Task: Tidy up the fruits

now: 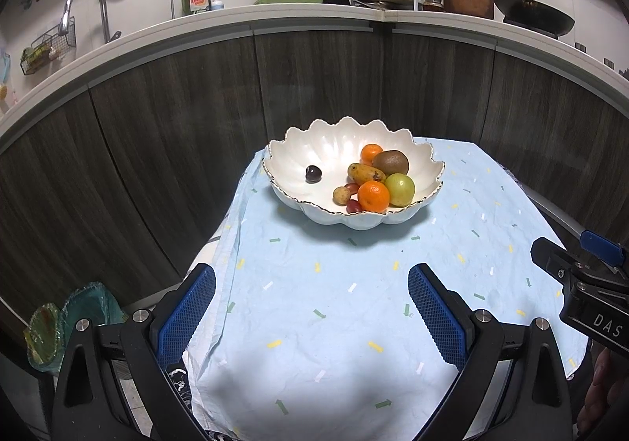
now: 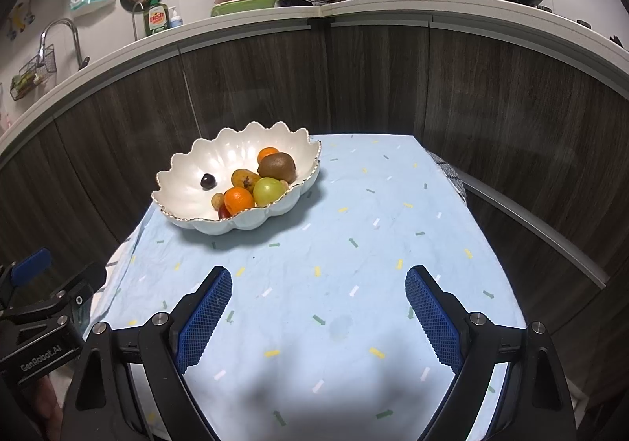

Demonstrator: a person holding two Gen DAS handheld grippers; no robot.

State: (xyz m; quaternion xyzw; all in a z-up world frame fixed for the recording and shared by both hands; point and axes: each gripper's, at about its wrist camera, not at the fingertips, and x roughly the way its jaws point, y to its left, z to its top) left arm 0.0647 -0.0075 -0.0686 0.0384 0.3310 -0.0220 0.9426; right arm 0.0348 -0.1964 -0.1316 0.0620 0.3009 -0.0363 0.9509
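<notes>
From the left wrist, a white scalloped ceramic bowl with a gilt rim (image 1: pixel 355 181) sits on the far part of a pale blue patterned tablecloth (image 1: pixel 334 303). It holds two oranges (image 1: pixel 373 196), a brown kiwi (image 1: pixel 391 162), a green round fruit (image 1: pixel 400 189), a yellow mango (image 1: pixel 365 173), small red and tan fruits and, apart at the left, one dark plum (image 1: pixel 313 173). The left gripper (image 1: pixel 311 307) stands wide and empty.

From the right wrist, the bowl (image 2: pixel 188 185) lies at the cloth's far left. The bowl's near wall partly hides the small fruits. The right gripper (image 2: pixel 318 303) is spread wide, holding nothing.
</notes>
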